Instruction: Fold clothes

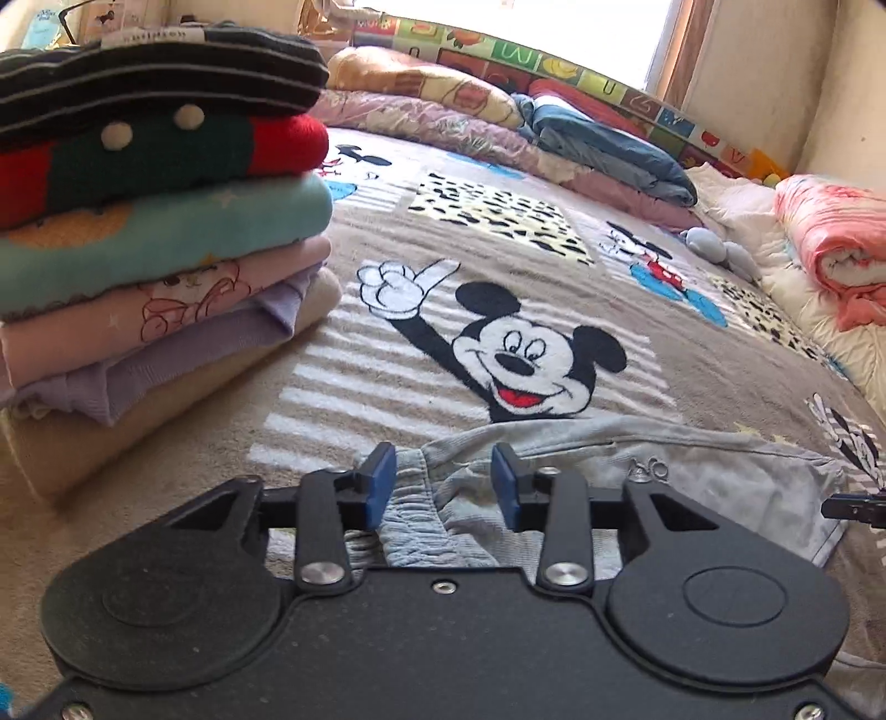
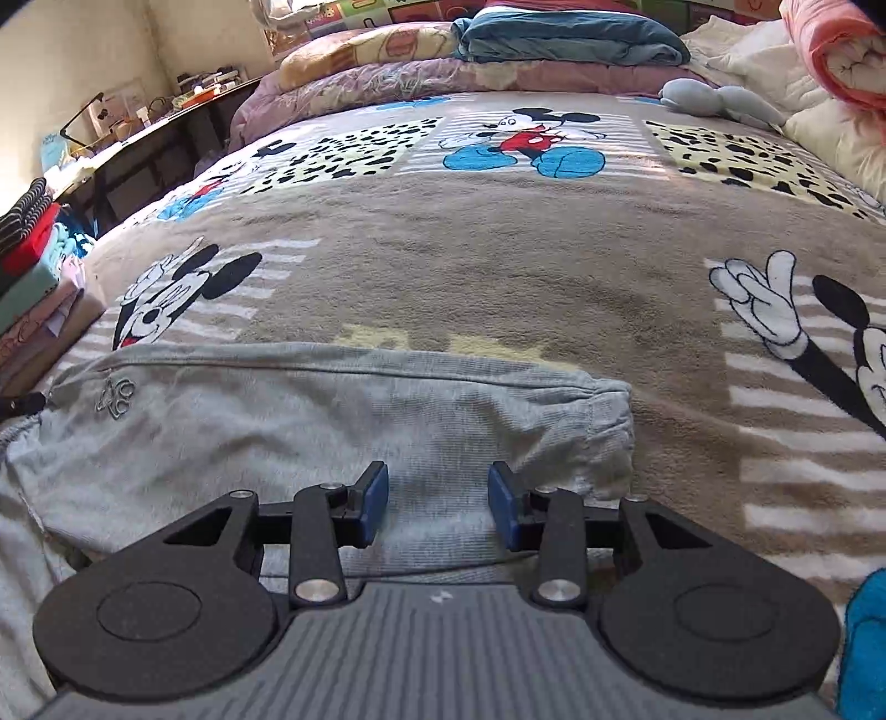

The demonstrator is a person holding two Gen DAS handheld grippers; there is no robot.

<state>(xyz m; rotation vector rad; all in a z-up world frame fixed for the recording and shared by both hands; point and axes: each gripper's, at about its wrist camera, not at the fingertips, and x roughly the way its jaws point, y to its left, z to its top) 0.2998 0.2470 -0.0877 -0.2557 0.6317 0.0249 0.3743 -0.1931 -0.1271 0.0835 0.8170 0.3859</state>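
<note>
Grey sweatpants (image 1: pixel 664 471) lie flat on the cartoon-mouse blanket (image 1: pixel 443 232), folded lengthwise, with the ribbed waistband at the left and the cuffs (image 2: pixel 609 432) at the right. My left gripper (image 1: pixel 443 484) is open, and the waistband sits between its blue pads (image 1: pixel 379 487). My right gripper (image 2: pixel 437 507) is open too, low over the lower legs (image 2: pixel 332 421) just left of the cuffs. The tip of the right gripper (image 1: pixel 853 507) shows at the right edge of the left wrist view, and the left gripper's tip (image 2: pixel 22 404) at the left edge of the right wrist view.
A tall stack of folded clothes (image 1: pixel 155 194) stands at the left on the bed. Rolled quilts (image 1: pixel 498 127) and a blue one (image 2: pixel 570 33) line the far side. A pink bedroll (image 1: pixel 836 243) and a grey plush toy (image 2: pixel 714 99) lie at the right. A cluttered desk (image 2: pixel 155 127) stands beyond.
</note>
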